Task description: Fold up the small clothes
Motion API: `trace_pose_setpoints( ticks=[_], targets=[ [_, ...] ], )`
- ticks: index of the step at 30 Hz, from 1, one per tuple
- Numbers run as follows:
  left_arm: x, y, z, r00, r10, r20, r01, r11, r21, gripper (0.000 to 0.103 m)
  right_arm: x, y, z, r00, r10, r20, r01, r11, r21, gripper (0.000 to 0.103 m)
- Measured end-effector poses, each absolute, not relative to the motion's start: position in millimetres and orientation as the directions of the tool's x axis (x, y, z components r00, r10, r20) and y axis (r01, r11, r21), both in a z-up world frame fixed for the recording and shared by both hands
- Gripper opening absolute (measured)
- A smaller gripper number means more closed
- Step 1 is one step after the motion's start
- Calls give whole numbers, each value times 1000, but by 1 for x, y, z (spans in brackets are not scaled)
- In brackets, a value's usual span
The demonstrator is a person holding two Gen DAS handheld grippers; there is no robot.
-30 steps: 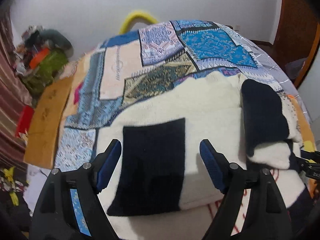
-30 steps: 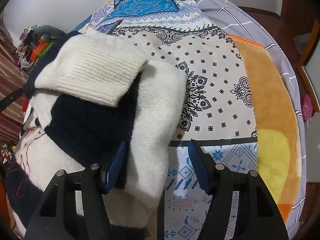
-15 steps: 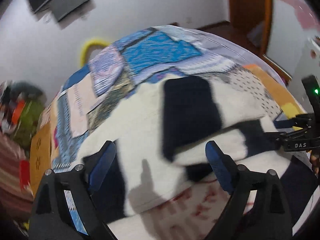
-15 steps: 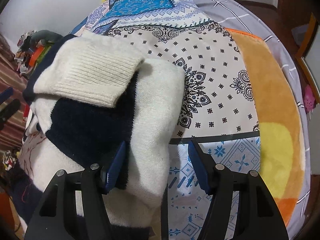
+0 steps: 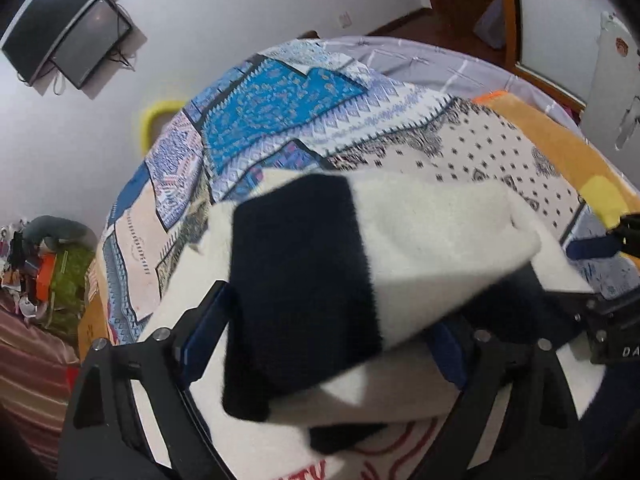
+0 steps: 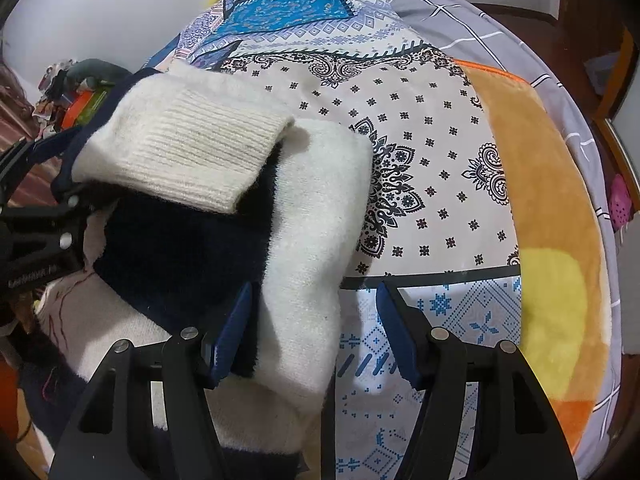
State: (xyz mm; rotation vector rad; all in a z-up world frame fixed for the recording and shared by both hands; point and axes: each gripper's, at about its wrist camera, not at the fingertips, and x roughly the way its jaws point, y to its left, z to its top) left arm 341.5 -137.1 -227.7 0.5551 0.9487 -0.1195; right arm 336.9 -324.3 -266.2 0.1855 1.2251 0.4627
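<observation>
A cream and navy knit sweater (image 5: 420,240) lies on a patterned bedspread (image 5: 280,104). In the left wrist view a folded flap with a navy patch (image 5: 300,280) lies across my open left gripper (image 5: 324,340), hiding both fingertips. In the right wrist view the sweater's folded sleeve with its ribbed cream cuff (image 6: 188,152) lies on the navy body (image 6: 180,256). My right gripper (image 6: 316,328) is open, its jaws wide apart around the sweater's cream edge (image 6: 312,280). The left gripper shows at the left edge of the right wrist view (image 6: 36,232).
An orange and yellow blanket (image 6: 548,208) lies on the right of the bed over a grey checked sheet (image 6: 492,40). A pile of clutter (image 5: 48,264) sits at the left. A wall-mounted screen (image 5: 72,32) hangs above. A wooden door frame (image 5: 508,12) stands far right.
My left gripper has swung right and tilted, and the sweater's navy-patched flap now lies over its jaws. The right gripper has stayed put around the cream edge.
</observation>
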Motion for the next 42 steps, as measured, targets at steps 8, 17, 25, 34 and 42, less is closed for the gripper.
trace_pose_setpoints(
  ticks=[8,17,25,34,42],
  targets=[
    [349,-100,-203,642,135,-755,200,921,334,35,337,-323,-266,261,436,-861,-242,893,379,61],
    [350,-27,-186,601,91,-794,37,989,142,12,335,-326,-265,258,435,-862,-225,895,385,63],
    [330,57,-187,560,102,-822,-125,991,37,12,335,-321,-261,267,405,-875,-240,907,346,63],
    [302,117,-198,524,127,-842,-214,977,15,12,335,-321,-254,278,385,-880,-243,915,323,63],
    [280,116,-209,492,114,-863,-134,989,55,38,333,-316,-244,288,388,-875,-255,912,320,64]
  ],
)
